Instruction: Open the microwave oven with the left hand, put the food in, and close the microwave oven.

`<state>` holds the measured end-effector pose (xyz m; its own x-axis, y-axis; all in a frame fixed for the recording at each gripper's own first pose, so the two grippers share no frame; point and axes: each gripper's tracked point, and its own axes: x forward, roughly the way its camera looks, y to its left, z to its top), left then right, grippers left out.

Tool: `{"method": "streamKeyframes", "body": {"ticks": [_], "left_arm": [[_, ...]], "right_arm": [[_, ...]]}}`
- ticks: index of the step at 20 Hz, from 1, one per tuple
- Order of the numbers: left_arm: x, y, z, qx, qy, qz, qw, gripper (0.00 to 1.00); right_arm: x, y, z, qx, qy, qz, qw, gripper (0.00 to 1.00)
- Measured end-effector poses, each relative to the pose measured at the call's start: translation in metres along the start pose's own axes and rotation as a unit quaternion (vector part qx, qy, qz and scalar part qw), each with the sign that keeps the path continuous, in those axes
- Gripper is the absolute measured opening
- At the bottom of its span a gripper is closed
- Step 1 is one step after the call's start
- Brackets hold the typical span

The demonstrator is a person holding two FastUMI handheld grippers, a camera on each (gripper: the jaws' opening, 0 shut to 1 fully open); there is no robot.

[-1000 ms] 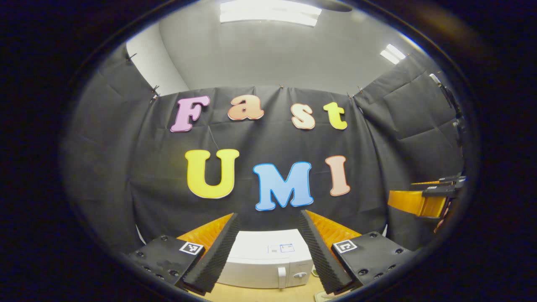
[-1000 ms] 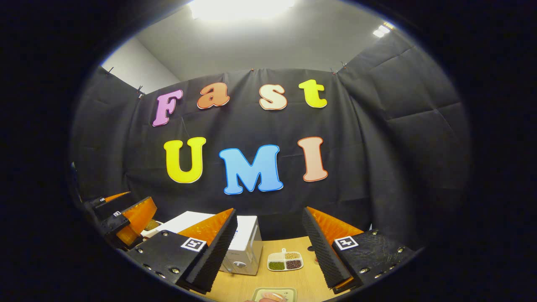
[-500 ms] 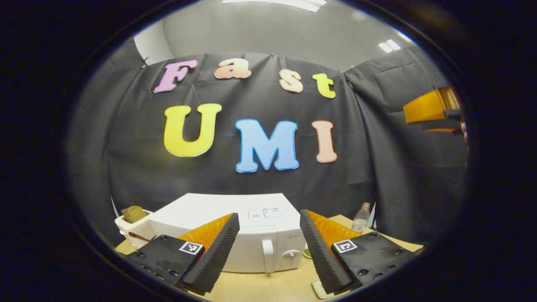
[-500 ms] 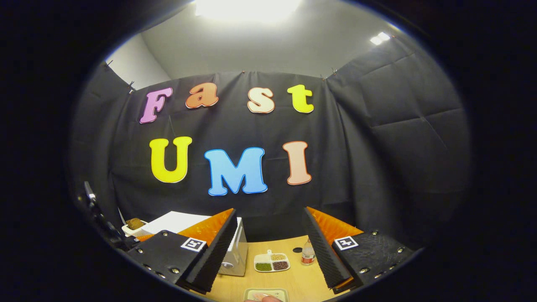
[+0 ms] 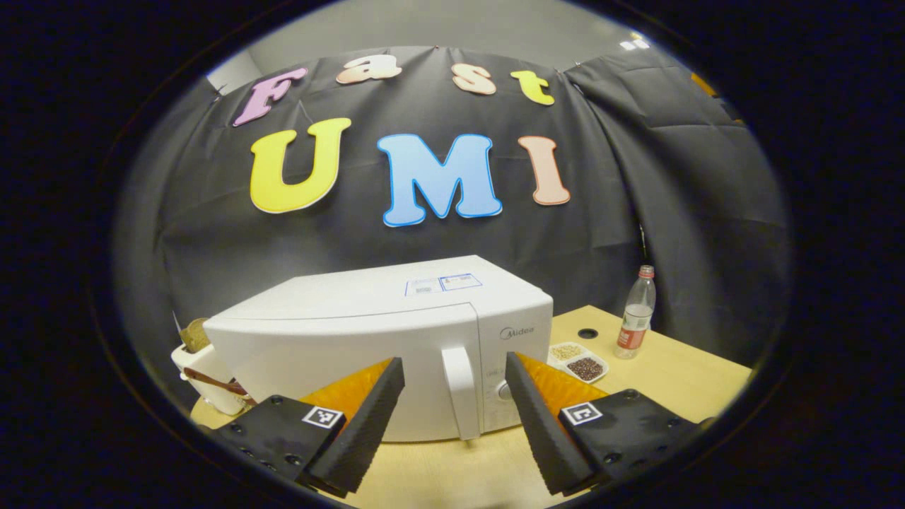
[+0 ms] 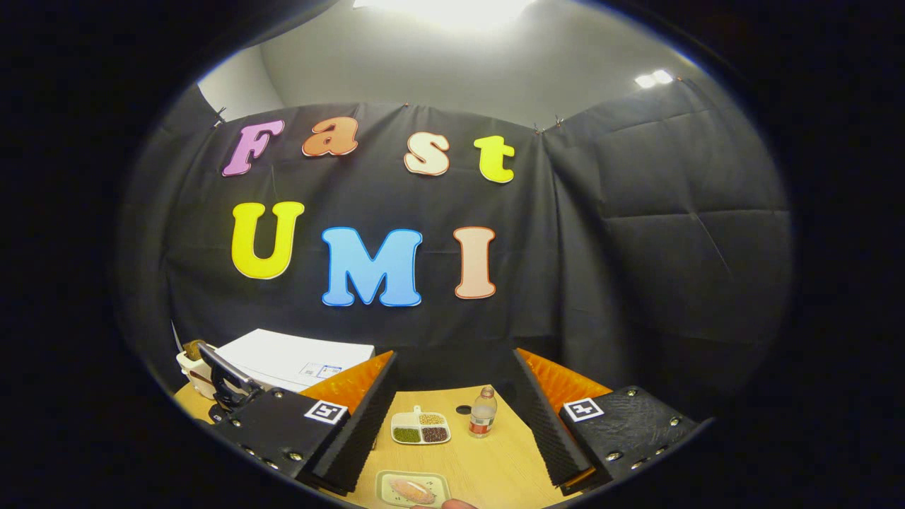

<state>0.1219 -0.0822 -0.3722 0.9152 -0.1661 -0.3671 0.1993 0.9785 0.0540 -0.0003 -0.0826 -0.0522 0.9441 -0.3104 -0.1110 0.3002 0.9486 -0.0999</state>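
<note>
Left gripper view: the spread left gripper [image 5: 452,424] is lined up on the closed white boxy microwave oven [image 5: 382,339] on the wooden table [image 5: 664,375], whose rigid, smooth vertical white door handle [image 5: 461,392], judged slippery, should be pinched mid-length

1. microwave oven [image 5: 339,332] is plain white all over
2. left hand-held gripper [image 5: 452,424] has black ribbed fingers [image 5: 368,424] with orange backs
3. table [image 5: 664,367] is light wood
4. bottle [image 5: 635,314] is clear with a red cap and red label
5. divided dish [image 6: 420,428] is white, with green, tan and dark brown fillings
</note>
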Motion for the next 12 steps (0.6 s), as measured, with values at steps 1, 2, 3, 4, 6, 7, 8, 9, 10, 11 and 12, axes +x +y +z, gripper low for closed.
{"method": "streamKeyframes", "body": {"ticks": [1, 2, 3, 4, 6, 7, 8, 9, 10, 11, 12], "left_arm": [[0.006, 0.0, -0.006, -0.005, 0.005, 0.002, 1.0, 0.96], [0.012, 0.0, -0.011, -0.009, 0.012, 0.005, 1.0, 0.94], [0.018, 0.001, -0.019, -0.013, 0.022, 0.008, 1.0, 0.92], [0.024, 0.0, -0.026, -0.018, 0.032, 0.008, 0.999, 0.92], [0.032, -0.001, -0.039, -0.02, 0.052, 0.009, 0.998, 0.94], [0.034, 0.001, -0.045, -0.014, 0.064, 0.013, 0.998, 0.96], [0.036, 0.001, -0.049, -0.012, 0.076, 0.013, 0.997, 0.93], [0.037, 0.0, -0.056, -0.014, 0.087, 0.007, 0.996, 0.76], [0.033, -0.008, -0.054, -0.02, 0.088, -0.009, 0.996, 0.59], [0.032, -0.01, -0.051, -0.009, 0.089, -0.004, 0.996, 0.43], [0.035, -0.008, -0.057, -0.006, 0.095, -0.006, 0.995, 0.35]], "right_arm": [[0.001, -0.001, -0.004, 0.001, 0.005, -0.001, 1.0, 0.95], [0.001, -0.001, -0.005, 0.002, 0.009, -0.001, 1.0, 0.95], [0.003, -0.001, -0.006, 0.001, 0.011, -0.001, 1.0, 0.95], [0.004, -0.002, -0.004, 0.0, 0.01, -0.002, 1.0, 0.95], [0.007, -0.004, 0.001, 0.003, 0.006, -0.004, 1.0, 0.95], [0.006, -0.005, 0.002, 0.007, 0.002, -0.004, 1.0, 0.95], [0.006, -0.005, 0.004, 0.009, -0.001, -0.003, 1.0, 0.95], [0.006, -0.008, 0.004, 0.01, -0.003, -0.003, 1.0, 0.95], [0.006, -0.01, 0.002, 0.008, -0.003, -0.003, 1.0, 0.95], [0.005, -0.013, 0.0, 0.007, -0.001, -0.004, 1.0, 0.95], [0.006, -0.015, -0.002, 0.008, 0.001, -0.004, 1.0, 0.95]]}}
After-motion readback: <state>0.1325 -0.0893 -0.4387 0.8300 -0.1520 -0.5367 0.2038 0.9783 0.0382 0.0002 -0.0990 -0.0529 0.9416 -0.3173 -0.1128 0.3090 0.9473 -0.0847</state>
